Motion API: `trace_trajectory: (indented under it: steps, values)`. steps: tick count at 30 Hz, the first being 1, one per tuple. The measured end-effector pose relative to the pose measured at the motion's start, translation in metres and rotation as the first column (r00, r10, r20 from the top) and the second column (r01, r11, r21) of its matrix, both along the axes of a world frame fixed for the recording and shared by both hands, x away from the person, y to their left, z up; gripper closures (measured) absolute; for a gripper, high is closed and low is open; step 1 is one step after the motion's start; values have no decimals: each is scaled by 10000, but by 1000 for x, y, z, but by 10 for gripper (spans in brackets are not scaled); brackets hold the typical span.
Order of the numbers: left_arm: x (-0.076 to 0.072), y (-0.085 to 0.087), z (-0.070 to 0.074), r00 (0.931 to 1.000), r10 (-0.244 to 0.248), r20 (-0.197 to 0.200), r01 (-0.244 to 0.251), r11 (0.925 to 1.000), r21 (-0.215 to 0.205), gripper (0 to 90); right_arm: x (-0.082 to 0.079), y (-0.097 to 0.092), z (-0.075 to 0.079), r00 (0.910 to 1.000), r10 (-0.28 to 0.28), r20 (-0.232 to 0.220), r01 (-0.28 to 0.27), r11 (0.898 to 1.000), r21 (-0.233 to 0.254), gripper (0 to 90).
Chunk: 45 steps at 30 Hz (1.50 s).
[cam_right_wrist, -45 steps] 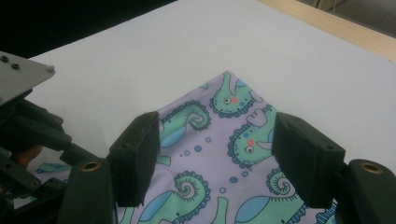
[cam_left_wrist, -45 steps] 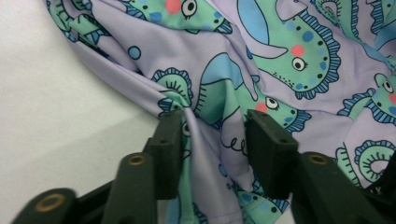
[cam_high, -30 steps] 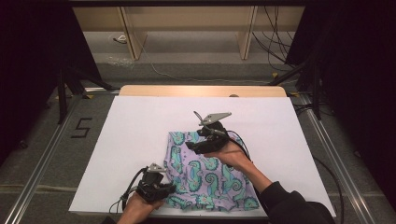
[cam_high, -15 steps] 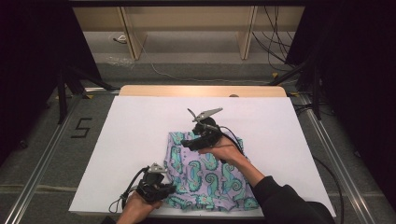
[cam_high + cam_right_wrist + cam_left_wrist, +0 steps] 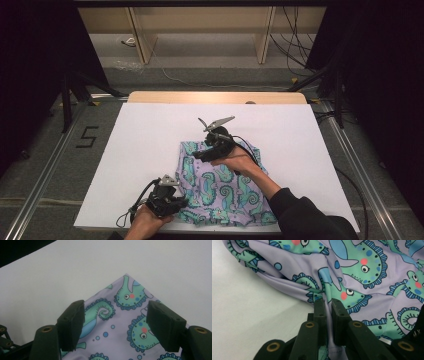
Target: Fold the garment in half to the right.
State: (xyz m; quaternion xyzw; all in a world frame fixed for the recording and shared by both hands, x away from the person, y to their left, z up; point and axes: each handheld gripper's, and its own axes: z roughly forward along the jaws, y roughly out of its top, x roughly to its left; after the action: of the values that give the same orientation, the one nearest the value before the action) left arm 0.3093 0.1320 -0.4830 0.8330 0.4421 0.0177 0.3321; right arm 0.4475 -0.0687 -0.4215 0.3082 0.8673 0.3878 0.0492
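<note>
A lilac cloth (image 5: 220,187) printed with teal seahorses lay crumpled on the white table (image 5: 140,150), toward the person's side of it. In the high view the left claw (image 5: 181,201) sat at the cloth's near-left edge, gripped by the left hand (image 5: 147,222), with its cable trailing off behind it. The left gripper view showed the cloth (image 5: 352,272) spreading ahead of and to the right of that claw (image 5: 329,305). Its two jaws stood nearly together with a fold of the fabric pinched between them, the material bunching into creases just ahead of the tips. Bare table (image 5: 249,322) lay to the left of that claw.

The right claw (image 5: 199,156) was over the far-left part of the cloth in the high view, held by the right hand (image 5: 237,162), with a grey three-cornered plate (image 5: 220,122) standing above it. In the right gripper view the right claw (image 5: 113,325) had its jaws spread wide, with nothing held between them. A pointed corner of the cloth (image 5: 125,315) lay flat between and just ahead of those jaws. White table (image 5: 125,262) extended beyond that corner. Whether the tips touched the fabric could not be determined.
</note>
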Motion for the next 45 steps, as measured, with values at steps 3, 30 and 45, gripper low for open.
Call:
trace_trajectory:
  steps: [3, 30, 45]
  values:
    - [0, 0, 0, 10000, -21, -11, 21, 10000, -45, 837, 2, 2, -1, 10000, 7, -62, -8, 10000, -25, 321]
    - [-2, 1, 0, 9997, -196, 150, 194, 9998, 101, 839, 60, 64, -25, 9982, -269, -537, 167, 9830, -1830, 332]
    - [-3, 0, 1, 9990, -363, 263, 358, 9992, 176, 839, 82, 87, -52, 9960, -320, -835, 70, 9588, -2841, 462]
